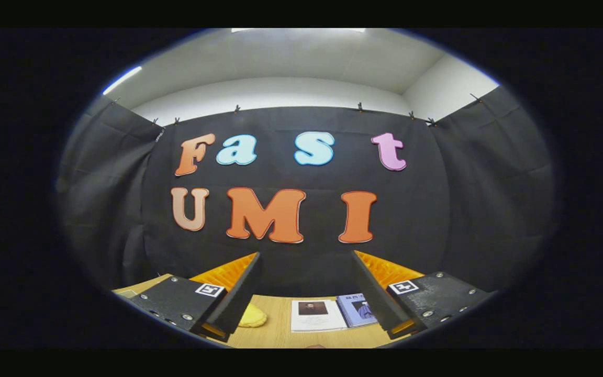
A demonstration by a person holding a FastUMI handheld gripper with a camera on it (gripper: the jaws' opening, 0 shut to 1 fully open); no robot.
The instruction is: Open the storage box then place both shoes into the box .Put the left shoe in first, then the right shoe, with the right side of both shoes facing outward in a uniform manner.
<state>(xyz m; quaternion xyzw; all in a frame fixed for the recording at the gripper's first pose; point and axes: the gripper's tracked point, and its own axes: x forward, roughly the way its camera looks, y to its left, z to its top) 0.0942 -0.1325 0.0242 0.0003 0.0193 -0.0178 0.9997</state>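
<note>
wooden table (pixel 275 327) low between fingers, mostly cut off. gripper (pixel 306 293) held high, fingers spread wide, nothing between them, aimed at black cloth wall (pixel 437 209). on table beyond fingers: yellow thing (pixel 253 317) half hidden by left finger, hard to identify; white booklet (pixel 316 315); blue booklet (pixel 356 309) partly behind right finger. box and shoes: cannot tell where.

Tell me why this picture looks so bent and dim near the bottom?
Gripper view: a fisheye lens bows the wall's top edge and the ceiling into curves; light comes from ceiling strips, so the wooden table low down sits dimmer; the booklets and the yellow thing look soft, small detail unreadable; the hand-held gripper is open, fingers wide apart, holding nothing.
</note>
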